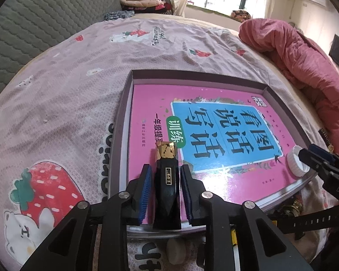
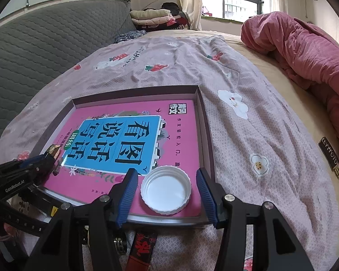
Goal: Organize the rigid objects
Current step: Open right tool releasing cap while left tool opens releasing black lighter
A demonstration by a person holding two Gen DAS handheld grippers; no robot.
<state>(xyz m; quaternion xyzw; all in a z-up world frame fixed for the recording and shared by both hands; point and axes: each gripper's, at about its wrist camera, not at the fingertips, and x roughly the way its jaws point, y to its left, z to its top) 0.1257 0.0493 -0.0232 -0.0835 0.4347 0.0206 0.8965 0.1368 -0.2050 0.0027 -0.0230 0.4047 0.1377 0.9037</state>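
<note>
Box: I count one shallow cardboard box (image 1: 124,103), in the lower middle of both views, lying on the bedspread (image 1: 67,79).
Book: one pink book (image 1: 214,180) with a blue title panel fills the box floor.
Bottle: one small black bottle (image 1: 167,185) with a gold-wrapped top lies on the book's near edge, lower middle of the left wrist view; in the right wrist view only its gold tip shows at the lower left.
Cap: one white ribbed cap (image 2: 166,190), open side up, rests on the book near its corner, lower middle of the right wrist view and at the right edge of the left view.
Left gripper: my left gripper (image 1: 166,192) is released; the bottle sits between the two blue pads with a gap on each side.
Right gripper: my right gripper (image 2: 167,194) is released too; the cap lies between its pads, touching neither.
Quilt: one rolled pink quilt (image 2: 305,52), upper right.
Folded clothes: one stack (image 2: 151,17), top middle by the window.
</note>
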